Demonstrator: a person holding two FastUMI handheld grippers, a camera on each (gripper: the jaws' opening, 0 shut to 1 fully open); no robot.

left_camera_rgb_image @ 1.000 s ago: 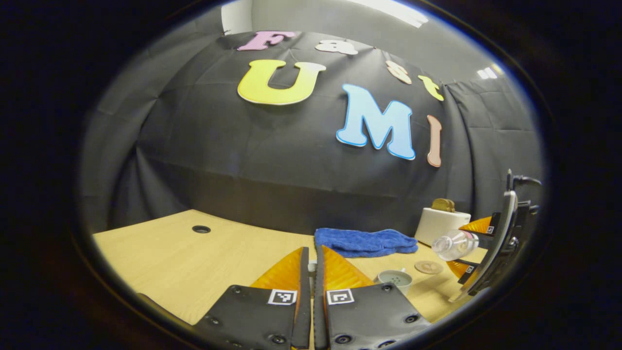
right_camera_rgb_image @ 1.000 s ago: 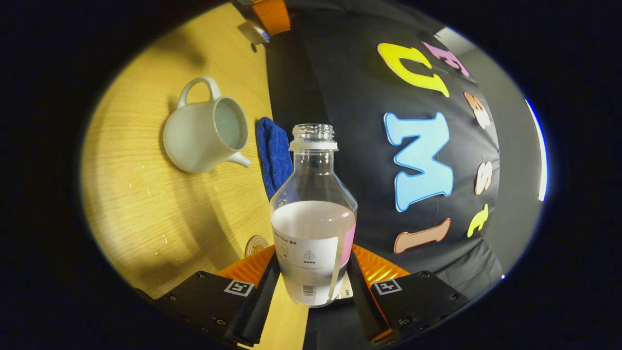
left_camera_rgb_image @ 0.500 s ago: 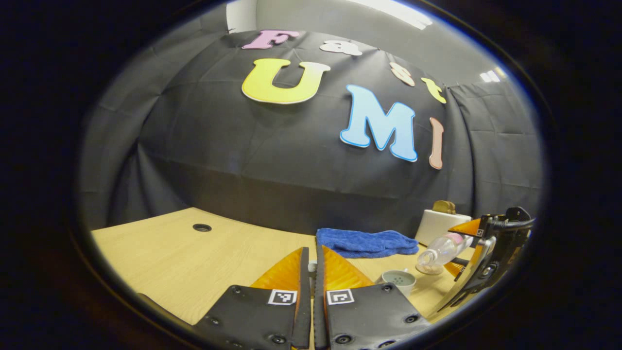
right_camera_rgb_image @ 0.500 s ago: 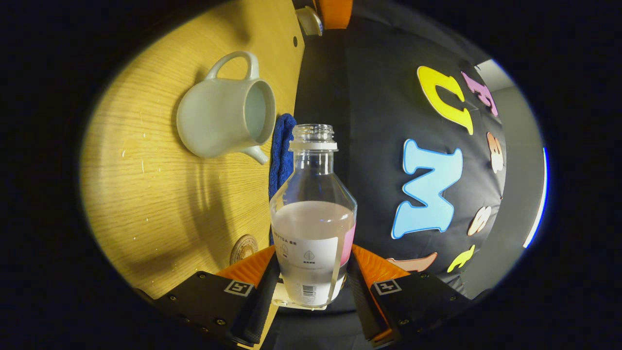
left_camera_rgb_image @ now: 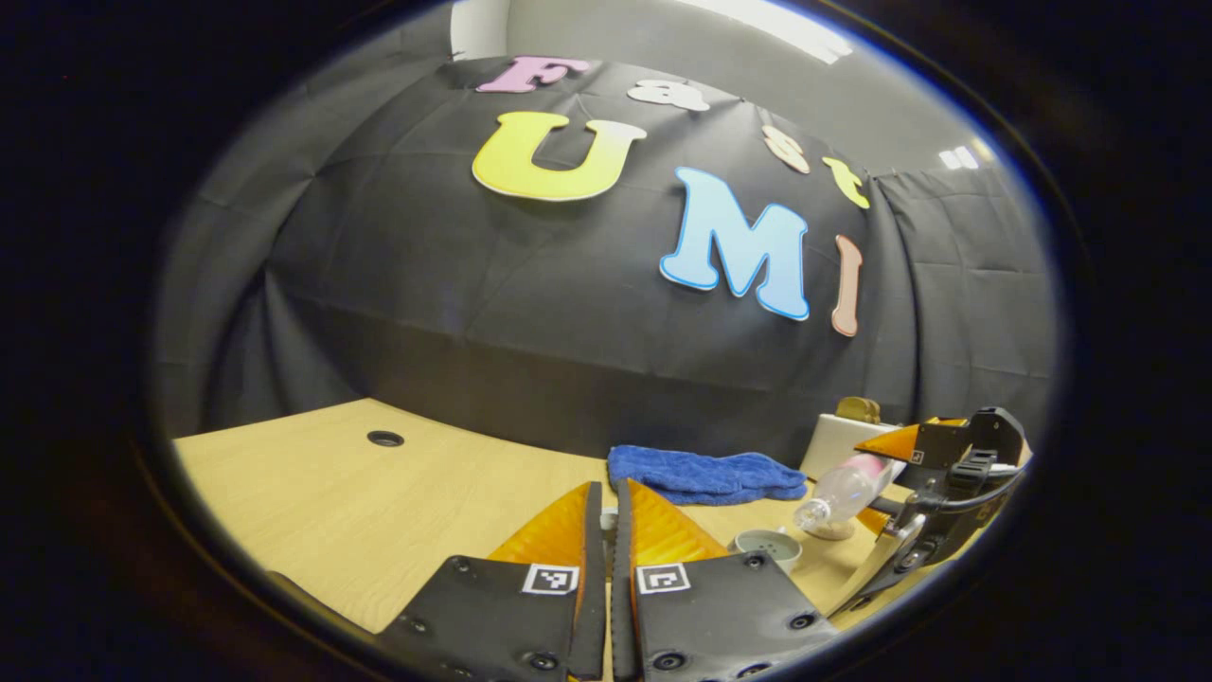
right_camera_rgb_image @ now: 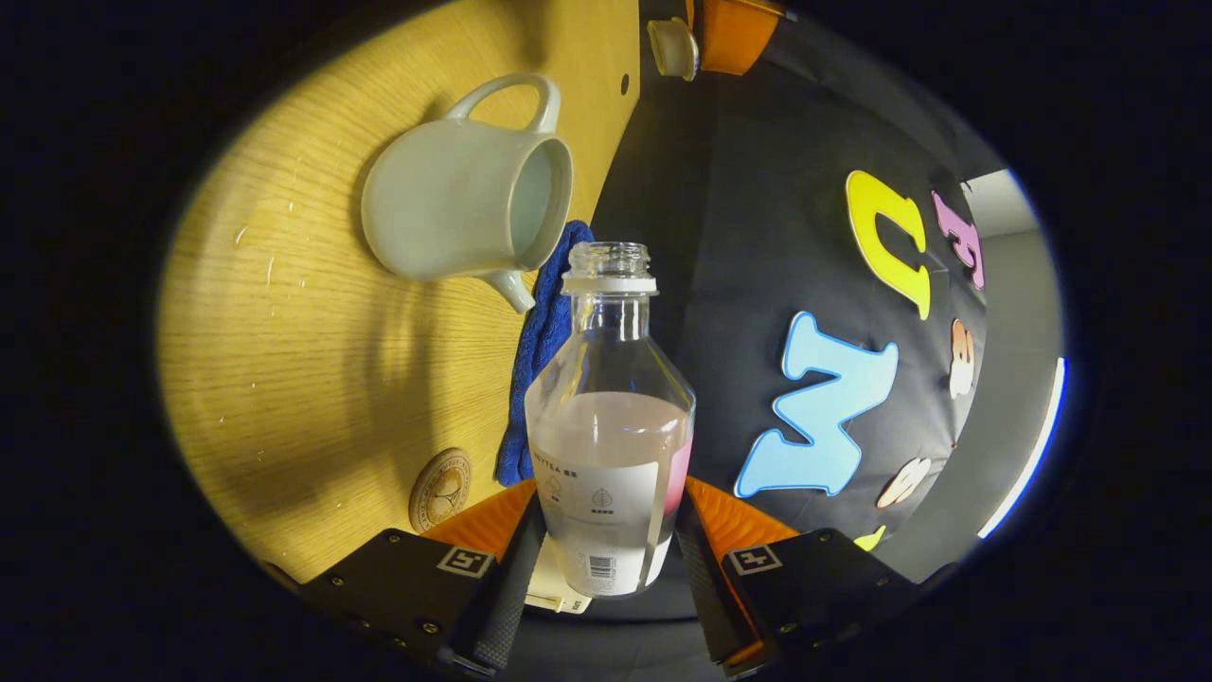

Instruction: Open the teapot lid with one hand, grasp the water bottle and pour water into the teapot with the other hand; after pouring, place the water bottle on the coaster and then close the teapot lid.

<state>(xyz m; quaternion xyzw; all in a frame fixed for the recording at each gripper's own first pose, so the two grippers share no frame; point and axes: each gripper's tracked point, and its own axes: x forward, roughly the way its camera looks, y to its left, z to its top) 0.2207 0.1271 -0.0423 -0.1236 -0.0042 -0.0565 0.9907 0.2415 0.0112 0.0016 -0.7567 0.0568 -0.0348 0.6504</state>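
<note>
1. Since the earlier frames the water bottle (right_camera_rgb_image: 609, 426) tips further, its open mouth nearer the teapot (right_camera_rgb_image: 454, 194)
2. Right gripper (right_camera_rgb_image: 606, 545) jaws are clamped on the bottle; left gripper (left_camera_rgb_image: 606, 530) jaws are pressed together, the lid (right_camera_rgb_image: 670, 47) apparently pinched between them
3. Risk: the mouth sits beside the teapot's spout rather than its opening, so water could spill onto the table (right_camera_rgb_image: 312, 360) or blue cloth (right_camera_rgb_image: 535, 379) near the teapot

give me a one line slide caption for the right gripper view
Right gripper holds an uncapped water bottle tipped toward the open teapot, coaster nearby.
</note>
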